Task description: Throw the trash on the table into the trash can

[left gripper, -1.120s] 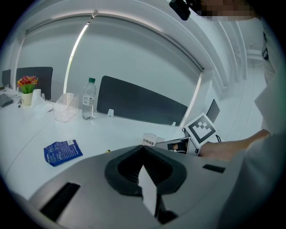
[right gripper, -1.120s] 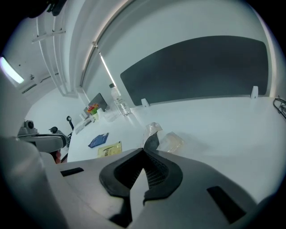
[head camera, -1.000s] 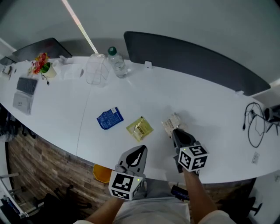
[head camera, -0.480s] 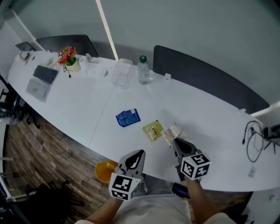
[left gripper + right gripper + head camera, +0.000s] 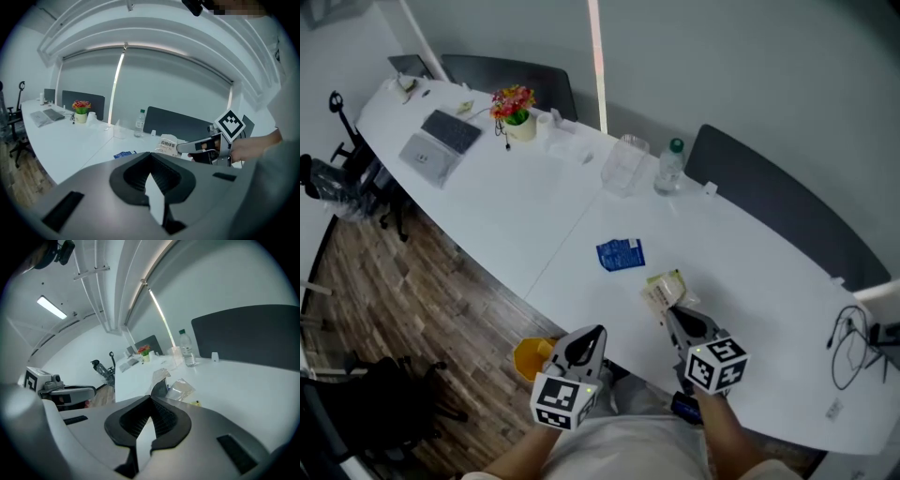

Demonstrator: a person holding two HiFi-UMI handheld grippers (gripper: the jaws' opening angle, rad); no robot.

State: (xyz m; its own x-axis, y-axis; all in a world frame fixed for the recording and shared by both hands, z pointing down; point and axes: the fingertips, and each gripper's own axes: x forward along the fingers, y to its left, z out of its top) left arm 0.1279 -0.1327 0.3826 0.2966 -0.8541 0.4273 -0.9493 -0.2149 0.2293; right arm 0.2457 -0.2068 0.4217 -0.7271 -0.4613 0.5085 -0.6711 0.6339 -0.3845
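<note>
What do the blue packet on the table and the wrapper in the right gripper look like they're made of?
The blue packet looks like thin printed plastic film or foil: flat, slightly wrinkled. The wrapper clamped in the right gripper looks like clear glossy plastic film: crumpled, partly see-through, with a printed label.

Your head camera looks steeply down from above onto the long white bench (image 5: pixel 750 272), with both tools close at the bottom edge. The camera on the left tool (image 5: pixel 592 333) sits right behind its jaws and faces almost level along the bench toward the far wall. The one on the right tool (image 5: pixel 668 314) does likewise — aimed leftward down the bench. All three share the water bottle (image 5: pixel 672 161) and the flowers (image 5: pixel 513 101) — and each tool camera catches the other tool at its edge.
</note>
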